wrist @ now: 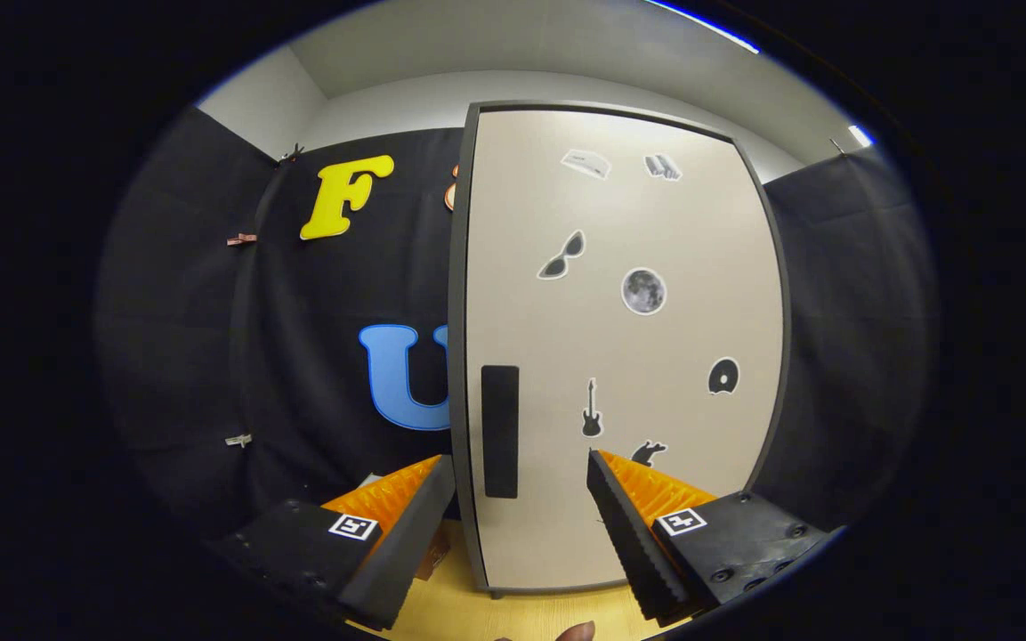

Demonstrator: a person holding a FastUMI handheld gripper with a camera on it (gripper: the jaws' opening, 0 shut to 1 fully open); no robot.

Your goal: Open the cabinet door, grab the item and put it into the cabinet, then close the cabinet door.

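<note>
Cabinet door (619, 347) shut, just ahead of gripper (521, 467); fingers spread wide, holding nothing, dark handle (500, 431) between them. First step: opening. Next, probably: closing on handle, pulling outward.

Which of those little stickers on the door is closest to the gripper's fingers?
The dark animal-shaped sticker lowest on the cabinet door, just beside one finger's tip. The guitar sticker sits slightly higher. The gripper is open.

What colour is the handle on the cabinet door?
Black, a tall rectangle handle on the beige door, clearest in the gripper view.
</note>
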